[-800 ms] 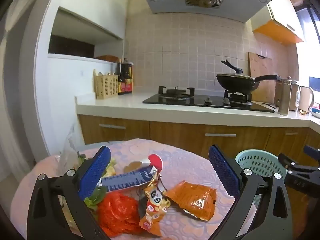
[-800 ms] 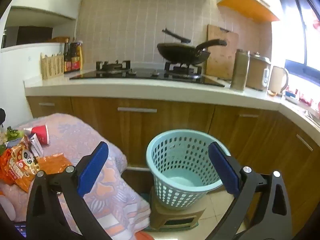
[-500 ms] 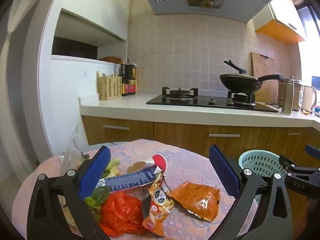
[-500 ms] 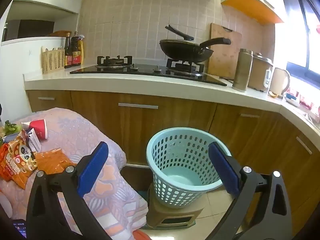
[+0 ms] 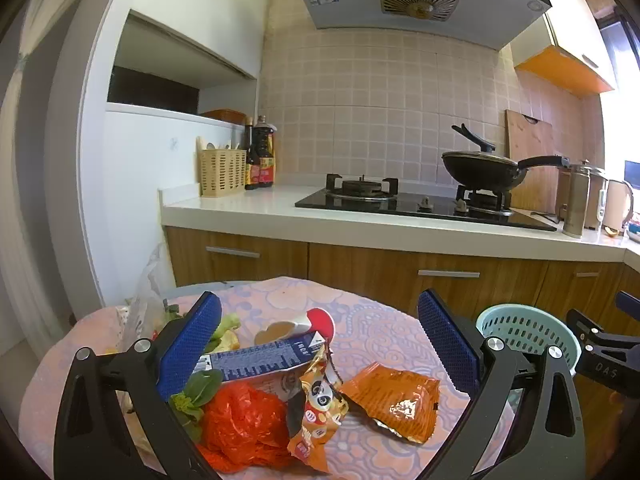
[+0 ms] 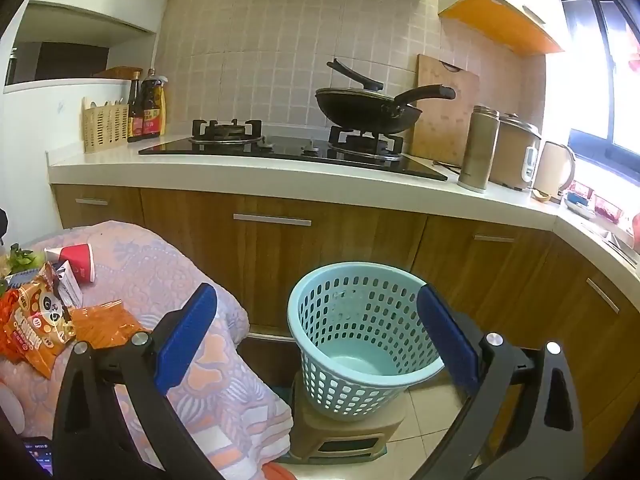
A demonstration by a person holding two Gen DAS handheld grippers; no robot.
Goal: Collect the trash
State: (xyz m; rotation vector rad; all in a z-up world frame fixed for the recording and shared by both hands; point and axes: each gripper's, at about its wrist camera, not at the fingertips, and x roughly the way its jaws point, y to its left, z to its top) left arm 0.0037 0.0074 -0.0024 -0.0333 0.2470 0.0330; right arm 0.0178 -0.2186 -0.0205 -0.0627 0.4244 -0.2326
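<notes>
Holding both tools over the work area, we keep the left gripper (image 5: pixel 320 344) spread wide and empty, its blue ribbed pads standing either side of the litter heap without touching it. Our right gripper (image 6: pixel 316 336) is likewise fully released and grasps nothing; it frames the pale blue perforated plastic basket (image 6: pixel 360 320).

Nearest the left tool lie the crumpled red plastic bag (image 5: pixel 244 416), the orange panda-print snack packet (image 5: pixel 316 404) and the flat orange foil wrapper (image 5: pixel 394 398). Just behind them sit the dark blue flattened carton (image 5: pixel 260 360), some green vegetable scraps (image 5: pixel 196 392) and the tipped red paper cup (image 5: pixel 316 318). All rest on the round table with the pink floral cloth (image 5: pixel 380 320).

We judge that the basket stands on the tan plastic stool (image 6: pixel 344 436), just beside the table, so that the drop into it is short. No item is collected yet: the basket appears empty.

Both tools point slightly downward, the right one a little more steeply, towards the basket mouth. Beyond, the wooden cabinets (image 6: pixel 332 236) and white countertop (image 6: pixel 256 168) carry the black wok (image 6: pixel 368 108).
</notes>
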